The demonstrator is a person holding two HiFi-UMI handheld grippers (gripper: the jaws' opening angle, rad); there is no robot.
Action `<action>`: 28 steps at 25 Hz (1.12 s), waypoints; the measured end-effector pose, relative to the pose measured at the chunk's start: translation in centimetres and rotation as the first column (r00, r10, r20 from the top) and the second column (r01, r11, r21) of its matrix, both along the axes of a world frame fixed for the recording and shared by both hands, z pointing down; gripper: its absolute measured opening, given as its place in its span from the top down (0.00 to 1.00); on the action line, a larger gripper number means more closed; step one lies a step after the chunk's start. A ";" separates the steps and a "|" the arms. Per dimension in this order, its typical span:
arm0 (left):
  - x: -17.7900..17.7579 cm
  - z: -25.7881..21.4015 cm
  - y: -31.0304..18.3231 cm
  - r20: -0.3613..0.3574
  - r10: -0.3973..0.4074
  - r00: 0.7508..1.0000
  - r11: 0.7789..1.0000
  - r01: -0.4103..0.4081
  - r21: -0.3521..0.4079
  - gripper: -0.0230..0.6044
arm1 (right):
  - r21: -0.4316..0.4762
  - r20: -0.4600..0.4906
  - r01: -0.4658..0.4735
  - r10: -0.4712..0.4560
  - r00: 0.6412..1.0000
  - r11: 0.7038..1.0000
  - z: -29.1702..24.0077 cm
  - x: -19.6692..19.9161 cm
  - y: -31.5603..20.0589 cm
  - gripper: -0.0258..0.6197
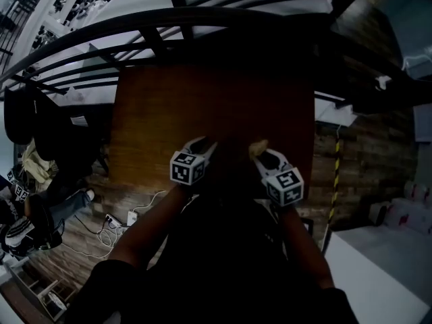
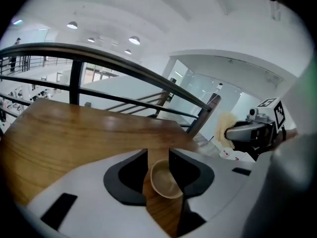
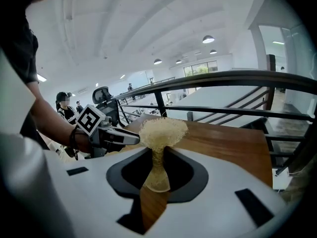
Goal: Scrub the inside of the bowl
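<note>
Dark-sleeved forearms [image 1: 145, 231] reach forward from the bottom of the head view, each ending in a grey claw topped by a black-and-white marker cube [image 1: 187, 167]. The two claws are held side by side over the near edge of a brown wooden bench [image 1: 202, 106], pointing slightly toward each other.

The left claw [image 2: 158, 153] has its jaws standing apart. A small tan bowl [image 2: 166, 180] sits upright on the bench in the gap between them, its mouth facing up. It lies closer to the right-hand jaw, and bare wood shows between its rim and the left-hand jaw. I cannot tell whether it touches the right-hand jaw. In the head view that spot is too dark to make the bowl out.

The right claw [image 3: 157, 153] is closed on a pale yellow fibrous scrubber [image 3: 162, 132], pinching it at a narrow waist so that the frayed head flares out beyond the jaw tips. This claw is held above the bench, just beside the left one, and the scrubber is clear of the bowl.

Beyond the far edge of the bench runs a black metal railing [image 3: 223, 77] with a curved top rail and slanted bars. Past it lies a bright open hall with round ceiling lamps. To the left, below the bench, white cables [image 1: 111, 231] trail over a wood-plank floor [image 1: 81, 248].
</note>
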State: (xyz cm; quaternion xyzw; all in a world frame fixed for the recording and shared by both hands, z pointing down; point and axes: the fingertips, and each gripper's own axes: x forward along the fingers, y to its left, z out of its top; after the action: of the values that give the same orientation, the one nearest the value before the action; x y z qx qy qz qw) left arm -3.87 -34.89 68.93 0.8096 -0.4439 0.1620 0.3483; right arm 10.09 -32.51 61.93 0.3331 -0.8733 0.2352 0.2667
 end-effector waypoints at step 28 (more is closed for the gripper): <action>-1.0 -20.7 17.2 -0.045 0.126 0.991 0.928 -0.101 0.358 0.97 | 0.253 0.135 0.027 -0.063 0.989 0.967 -12.0 -3.4 14.8 0.84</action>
State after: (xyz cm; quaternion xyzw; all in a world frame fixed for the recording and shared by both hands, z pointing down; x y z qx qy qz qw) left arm -4.85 -17.65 48.21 0.8884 -0.4063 0.0718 0.2011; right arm 6.72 -17.70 49.97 0.3268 -0.9200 0.1399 0.1650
